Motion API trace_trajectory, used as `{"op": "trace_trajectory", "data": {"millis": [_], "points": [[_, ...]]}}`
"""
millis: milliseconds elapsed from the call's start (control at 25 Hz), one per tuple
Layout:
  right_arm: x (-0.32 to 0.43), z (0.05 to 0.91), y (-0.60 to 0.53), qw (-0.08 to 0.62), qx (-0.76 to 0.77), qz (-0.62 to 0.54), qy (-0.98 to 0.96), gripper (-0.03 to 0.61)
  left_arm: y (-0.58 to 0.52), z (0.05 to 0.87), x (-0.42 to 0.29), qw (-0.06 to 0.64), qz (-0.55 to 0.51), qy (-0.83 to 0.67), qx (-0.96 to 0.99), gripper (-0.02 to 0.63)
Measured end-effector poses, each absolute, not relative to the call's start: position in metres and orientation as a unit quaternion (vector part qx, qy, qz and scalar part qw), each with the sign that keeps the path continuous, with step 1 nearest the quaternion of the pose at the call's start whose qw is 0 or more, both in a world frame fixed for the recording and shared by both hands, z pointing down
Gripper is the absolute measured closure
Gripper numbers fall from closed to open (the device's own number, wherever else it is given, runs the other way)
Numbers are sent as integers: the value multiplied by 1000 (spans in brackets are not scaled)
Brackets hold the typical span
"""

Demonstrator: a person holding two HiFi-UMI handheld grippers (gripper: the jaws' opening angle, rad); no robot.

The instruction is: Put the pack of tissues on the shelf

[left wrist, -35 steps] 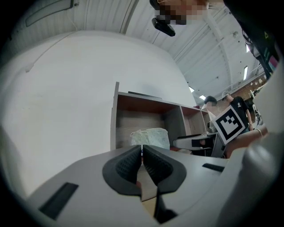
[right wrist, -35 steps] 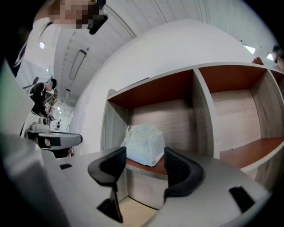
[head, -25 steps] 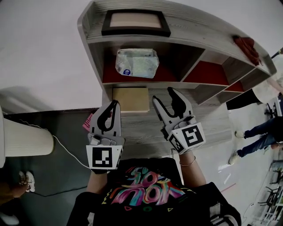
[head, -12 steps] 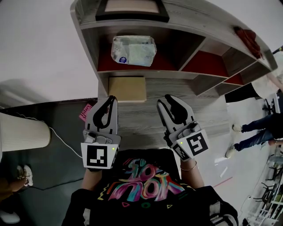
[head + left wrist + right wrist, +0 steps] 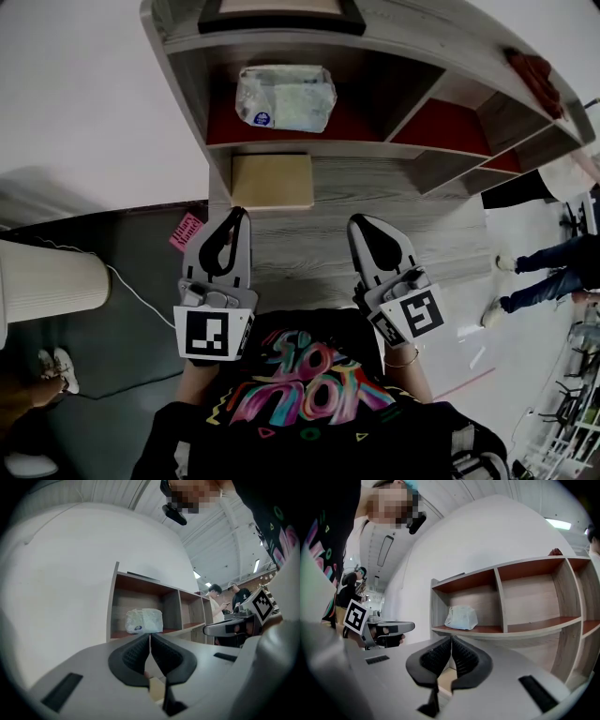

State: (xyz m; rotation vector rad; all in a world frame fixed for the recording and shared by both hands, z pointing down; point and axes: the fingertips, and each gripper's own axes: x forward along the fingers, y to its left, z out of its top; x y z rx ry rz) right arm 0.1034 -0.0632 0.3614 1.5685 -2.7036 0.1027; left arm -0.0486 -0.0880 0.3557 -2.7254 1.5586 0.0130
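- Left gripper point(image 5: 241, 217) shut pad to pad on nothing, aimed almost straight at the pale, crinkled plastic pack of tissues point(image 5: 286, 97) and well apart from it. Seen along its own jaws, pack dead ahead, just above the tips.
- Right gripper point(image 5: 362, 223) likewise empty, jaws closing down to pad on pad with nothing between. Pack ahead of it too, a little off its jaw line.
- Pack resting on the red-brown floor of the leftmost compartment of the grey wood-grain shelf unit point(image 5: 394, 178). Touched by neither gripper. Long side lying across both lines of aim, along the shelf's front edge.
- Of the two, left gripper probably the nearer and the better lined up, though not by much.
- Placement apparently done: no further reach called for. For any re-seating, a straight push forward and up from the left gripper, meeting the pack on its broad face.
- Between jaw tips and pack, just under that compartment: tan flat square board point(image 5: 273, 181).
- Beyond the pack, atop the unit: black rectangular picture frame point(image 5: 279, 16).
- Far off to the right gripper's right, also on top: crumpled dark-red cloth point(image 5: 537, 75).
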Motion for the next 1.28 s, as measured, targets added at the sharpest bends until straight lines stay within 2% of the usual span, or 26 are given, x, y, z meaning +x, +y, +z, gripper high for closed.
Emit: {"op": "trace_trajectory", "data": {"millis": [680, 1280], "points": [[108, 365, -72, 9, 506, 29, -862, 561, -91, 376, -63, -12, -36, 509, -860, 583], [109, 367, -70, 17, 502, 30, -864, 561, -88, 369, -59, 0, -13, 507, -862, 581]]}}
